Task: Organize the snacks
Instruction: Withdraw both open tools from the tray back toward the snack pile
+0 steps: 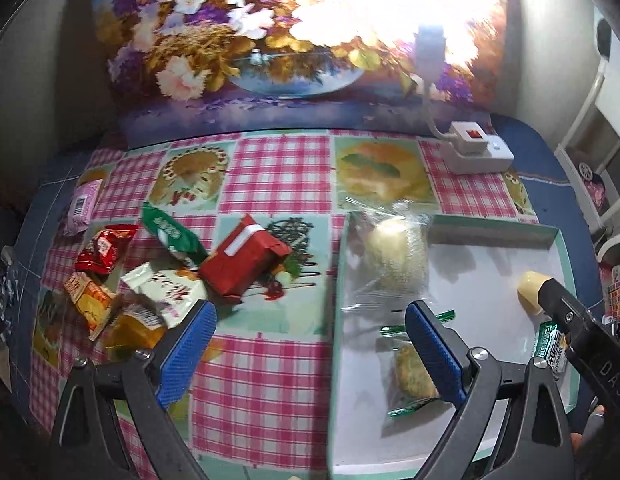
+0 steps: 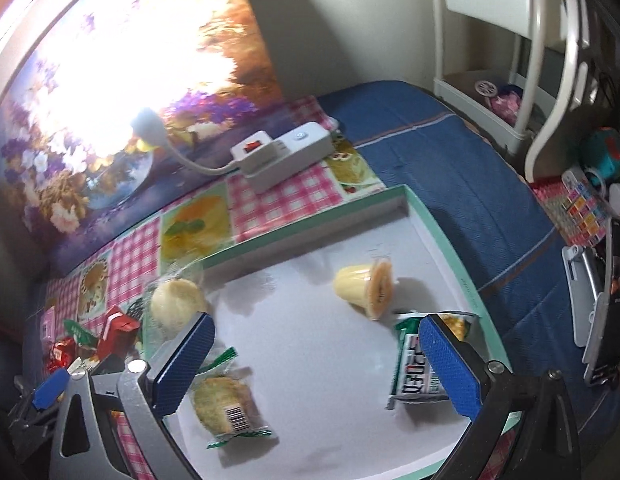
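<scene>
A shallow green-rimmed tray point(image 1: 462, 227) point(image 2: 450, 236) lies on the right of the checked tablecloth. In it lie a clear-wrapped bun point(image 1: 398, 256) point(image 2: 176, 300), a green-wrapped cookie point(image 1: 414, 372) point(image 2: 226, 400), a yellow jelly cup point(image 1: 530, 286) point(image 2: 366, 286) and a green-white packet point(image 1: 552, 350) point(image 2: 418, 376). Left of the tray lie loose snacks: a red pack point(image 1: 246, 264), green packet point(image 1: 174, 234), white packet point(image 1: 166, 286), small red packet point(image 1: 102, 248), orange packets point(image 1: 90, 300) and a pink packet point(image 1: 84, 204). My left gripper point(image 1: 310, 326) is open and empty over the tray's left edge. My right gripper point(image 2: 316, 338) is open and empty above the tray.
A white power strip point(image 1: 476, 148) point(image 2: 286, 152) with a cable sits at the back of the table. A floral painting point(image 1: 270, 40) leans behind, under strong glare. A blue cloth point(image 2: 450, 160) covers the surface right of the tray, with a white chair point(image 2: 510, 60) beyond.
</scene>
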`<state>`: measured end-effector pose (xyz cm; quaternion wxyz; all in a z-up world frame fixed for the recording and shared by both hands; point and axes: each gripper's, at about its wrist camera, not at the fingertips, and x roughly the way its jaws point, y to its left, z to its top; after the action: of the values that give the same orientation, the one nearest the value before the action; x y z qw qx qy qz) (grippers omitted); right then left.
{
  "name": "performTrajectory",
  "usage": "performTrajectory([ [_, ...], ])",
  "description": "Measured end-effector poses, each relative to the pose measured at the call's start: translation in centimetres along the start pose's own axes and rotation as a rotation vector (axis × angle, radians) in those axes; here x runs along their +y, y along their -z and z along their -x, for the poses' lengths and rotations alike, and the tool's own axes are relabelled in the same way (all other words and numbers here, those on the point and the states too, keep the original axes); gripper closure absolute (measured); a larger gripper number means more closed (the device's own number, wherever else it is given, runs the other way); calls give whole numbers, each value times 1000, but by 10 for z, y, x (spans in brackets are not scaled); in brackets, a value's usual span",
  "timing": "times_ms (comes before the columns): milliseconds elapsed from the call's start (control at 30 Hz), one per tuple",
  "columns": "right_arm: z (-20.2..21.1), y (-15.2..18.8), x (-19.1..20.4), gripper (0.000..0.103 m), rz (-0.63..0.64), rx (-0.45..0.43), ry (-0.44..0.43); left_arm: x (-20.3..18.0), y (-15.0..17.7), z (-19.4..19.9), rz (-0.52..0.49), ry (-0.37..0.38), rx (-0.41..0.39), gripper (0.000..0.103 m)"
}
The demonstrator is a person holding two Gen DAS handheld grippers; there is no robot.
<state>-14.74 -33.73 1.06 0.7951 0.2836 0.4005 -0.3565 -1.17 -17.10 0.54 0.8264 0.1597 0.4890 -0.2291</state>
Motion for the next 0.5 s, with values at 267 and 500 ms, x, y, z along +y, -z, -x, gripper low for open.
performTrajectory([
  [267, 6, 5, 26, 0, -12, 3, -106, 59, -7, 22, 103, -9, -60, 7],
  [500, 13, 16, 71, 0, 85, -8, -148, 116, -1, 35, 208, 2, -114, 8],
])
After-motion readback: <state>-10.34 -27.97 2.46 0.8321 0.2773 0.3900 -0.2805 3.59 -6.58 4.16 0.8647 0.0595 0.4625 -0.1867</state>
